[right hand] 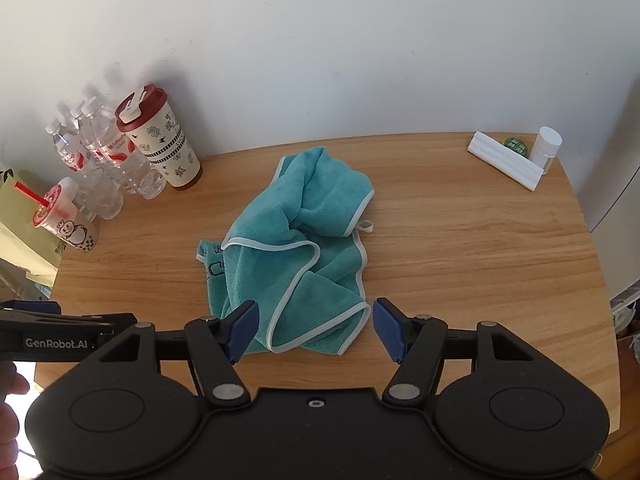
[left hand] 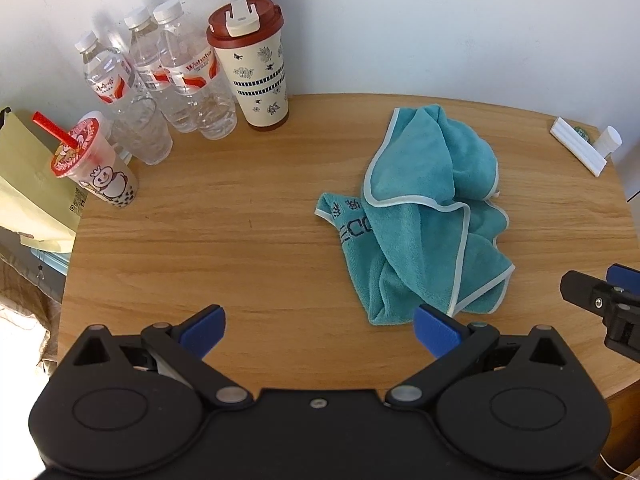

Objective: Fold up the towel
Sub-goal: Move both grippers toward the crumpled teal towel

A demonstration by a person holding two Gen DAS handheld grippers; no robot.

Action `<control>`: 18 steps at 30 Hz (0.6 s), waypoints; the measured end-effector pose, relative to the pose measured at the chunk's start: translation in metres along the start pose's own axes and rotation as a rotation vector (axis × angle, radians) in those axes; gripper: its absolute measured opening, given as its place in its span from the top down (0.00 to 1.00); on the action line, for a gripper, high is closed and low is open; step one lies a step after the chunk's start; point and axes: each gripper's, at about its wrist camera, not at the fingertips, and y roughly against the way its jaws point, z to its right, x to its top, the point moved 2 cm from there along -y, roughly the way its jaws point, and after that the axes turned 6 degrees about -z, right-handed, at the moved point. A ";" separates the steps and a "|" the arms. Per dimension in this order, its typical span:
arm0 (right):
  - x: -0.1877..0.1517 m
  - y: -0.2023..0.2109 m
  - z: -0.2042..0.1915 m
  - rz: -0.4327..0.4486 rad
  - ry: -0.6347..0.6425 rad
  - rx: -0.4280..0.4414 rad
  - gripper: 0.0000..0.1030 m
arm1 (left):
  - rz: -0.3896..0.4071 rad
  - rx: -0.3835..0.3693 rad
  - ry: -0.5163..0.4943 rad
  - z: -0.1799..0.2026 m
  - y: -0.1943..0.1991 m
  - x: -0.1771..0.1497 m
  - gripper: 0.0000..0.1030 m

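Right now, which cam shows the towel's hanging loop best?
Right wrist: the loop lies flat on the table at the towel's right edge, fully exposed. Left wrist shows the towel, but the loop is barely visible there.

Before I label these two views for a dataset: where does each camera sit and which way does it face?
Left wrist: on the left gripper, looking forward over the table; towel ahead to its right, right gripper at the edge.
Right wrist: on the right gripper, towel straight ahead; left gripper and a hand at left.
Shared: towel, table, tumbler.
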 end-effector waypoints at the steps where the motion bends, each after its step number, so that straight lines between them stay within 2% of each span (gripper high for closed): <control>1: -0.001 0.000 0.001 0.001 -0.001 0.000 0.34 | -0.001 0.000 -0.001 0.000 0.000 0.000 0.00; 18: -0.003 -0.006 0.008 -0.008 -0.028 -0.001 0.34 | -0.027 -0.007 0.002 0.005 -0.010 0.002 0.00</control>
